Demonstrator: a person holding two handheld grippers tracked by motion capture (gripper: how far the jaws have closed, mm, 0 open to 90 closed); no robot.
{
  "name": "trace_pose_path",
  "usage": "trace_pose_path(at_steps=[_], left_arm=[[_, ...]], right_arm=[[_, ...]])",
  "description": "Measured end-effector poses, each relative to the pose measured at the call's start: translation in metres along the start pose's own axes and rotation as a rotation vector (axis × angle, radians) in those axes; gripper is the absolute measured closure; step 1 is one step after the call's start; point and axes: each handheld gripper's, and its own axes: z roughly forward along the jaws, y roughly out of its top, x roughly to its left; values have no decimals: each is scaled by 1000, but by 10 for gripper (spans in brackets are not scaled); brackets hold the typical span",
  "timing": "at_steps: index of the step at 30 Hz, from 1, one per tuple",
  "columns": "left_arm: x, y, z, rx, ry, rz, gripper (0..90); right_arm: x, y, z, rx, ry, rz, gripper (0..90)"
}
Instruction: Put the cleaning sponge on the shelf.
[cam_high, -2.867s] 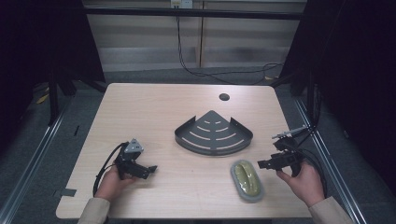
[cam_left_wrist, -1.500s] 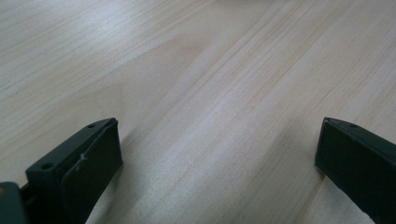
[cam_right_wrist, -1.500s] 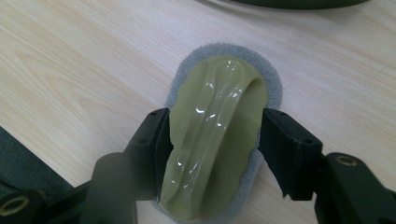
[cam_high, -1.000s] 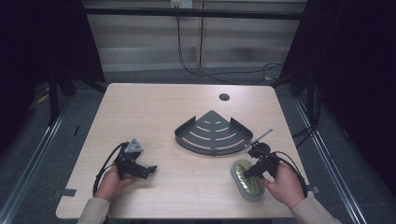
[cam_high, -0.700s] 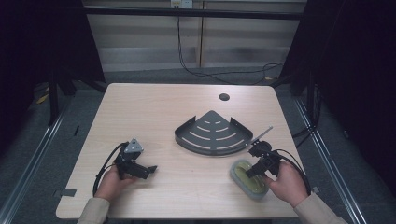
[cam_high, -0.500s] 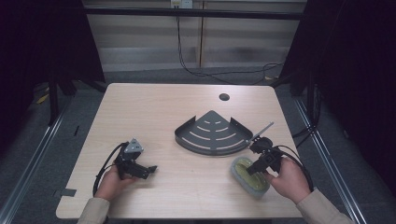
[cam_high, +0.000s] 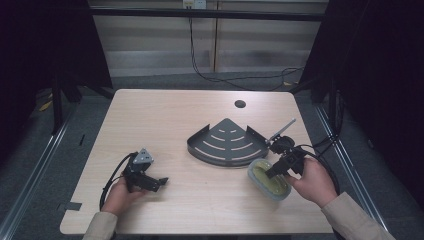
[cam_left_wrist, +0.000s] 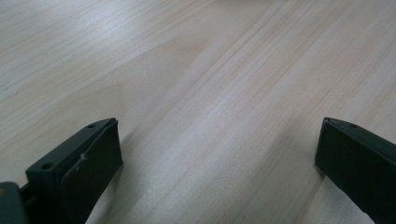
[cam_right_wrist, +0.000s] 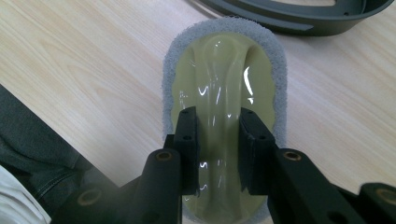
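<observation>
Just beside the corner rack (cam_high: 227, 142), the right claw (cam_right_wrist: 218, 140) has just clamped onto the scrubbing sponge's (cam_right_wrist: 223, 84) ridge, ready for lifting.

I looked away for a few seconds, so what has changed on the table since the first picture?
The right gripper came in from the table's right edge to the scrubbing pad and closed its jaws on the pad's raised yellow handle ridge. The left gripper stayed open in place, and the dark corner shelf did not move.
</observation>
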Motion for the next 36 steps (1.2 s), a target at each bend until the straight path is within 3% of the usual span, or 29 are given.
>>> trace_pose_path(at_steps=[12, 36], left_arm=[[0, 0, 0, -1, 0, -2, 0], [0, 0, 0, -7, 1, -8, 0]], right_arm=[[2, 19, -16, 2, -5, -41, 724], [-11, 48, -34, -3, -59, -60, 724]])
